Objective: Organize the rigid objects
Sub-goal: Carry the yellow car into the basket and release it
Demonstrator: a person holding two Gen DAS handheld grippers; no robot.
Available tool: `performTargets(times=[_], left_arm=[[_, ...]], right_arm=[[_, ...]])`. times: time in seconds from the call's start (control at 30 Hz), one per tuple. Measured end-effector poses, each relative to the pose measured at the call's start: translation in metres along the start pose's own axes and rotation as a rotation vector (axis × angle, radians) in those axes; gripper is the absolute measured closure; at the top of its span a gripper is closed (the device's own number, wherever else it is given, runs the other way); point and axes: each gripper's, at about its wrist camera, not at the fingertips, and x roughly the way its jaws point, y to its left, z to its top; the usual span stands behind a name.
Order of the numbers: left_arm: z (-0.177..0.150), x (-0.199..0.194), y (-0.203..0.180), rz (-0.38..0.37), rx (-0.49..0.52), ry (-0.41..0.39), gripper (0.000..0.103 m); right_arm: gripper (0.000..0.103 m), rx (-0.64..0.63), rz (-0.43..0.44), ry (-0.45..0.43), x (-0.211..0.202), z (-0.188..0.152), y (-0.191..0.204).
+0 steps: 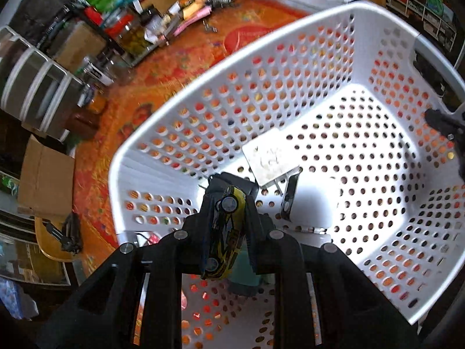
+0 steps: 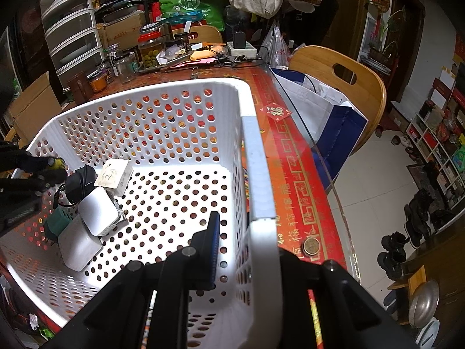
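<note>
Above the near-left corner of the white perforated basket (image 1: 162, 145), the left gripper (image 1: 229, 226) holds a yellow toy car (image 1: 223, 232) pinched between its two fingers, the jaws closed down to the width of the car body. The car's long axis runs along the fingers — one wheel near the fingertips, the other back toward the gripper body — so it points forward and down into the basket. Directly beneath and just ahead lie the items already placed: a white adapter (image 1: 268, 160) with its prongs showing, and, in the right wrist view, further white chargers (image 2: 97, 210) and a black plug (image 2: 80, 181) clustered against the same wall. The release therefore appears to call for a short descent toward the open floor beside this cluster, which the left gripper is nearer to. The right gripper (image 2: 255, 247) straddles the basket's opposite rim — one finger (image 2: 210, 247) inside the wall, the other outside — apparently steadying it; whether it actually clamps the rim cannot be told.
</note>
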Motion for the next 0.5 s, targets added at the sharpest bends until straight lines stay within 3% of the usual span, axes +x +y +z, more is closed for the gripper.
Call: performTargets(times=[0.17,0.3,0.33,0.37,0.43,0.5], left_arm=[[-0.001,0.021,-0.001,-0.035,0.01,0.065,0.084],[-0.001,0.026,0.0,-0.064,0.032,0.074,0.081],[-0.001,0.026,-0.001,-0.068,0.04,0.073,0.069],[0.0,0.024,-0.001,-0.07,0.047,0.062,0.049],[0.001,0.012,-0.001,-0.039,0.049,0.001,0.024],[-0.005,-0.009,0.008,0.011,0.03,-0.088,0.022]], right_arm=[[0.087,0.0,-0.001,0.001,0.0,0.0,0.0],[0.086,0.0,0.0,0.001,0.0,0.0,0.0],[0.086,0.0,-0.001,0.002,0.0,0.0,0.0],[0.086,0.0,-0.001,0.002,0.0,0.0,0.0],[0.086,0.0,-0.001,0.002,0.0,0.0,0.0],[0.086,-0.001,-0.002,0.003,0.001,0.0,-0.001]])
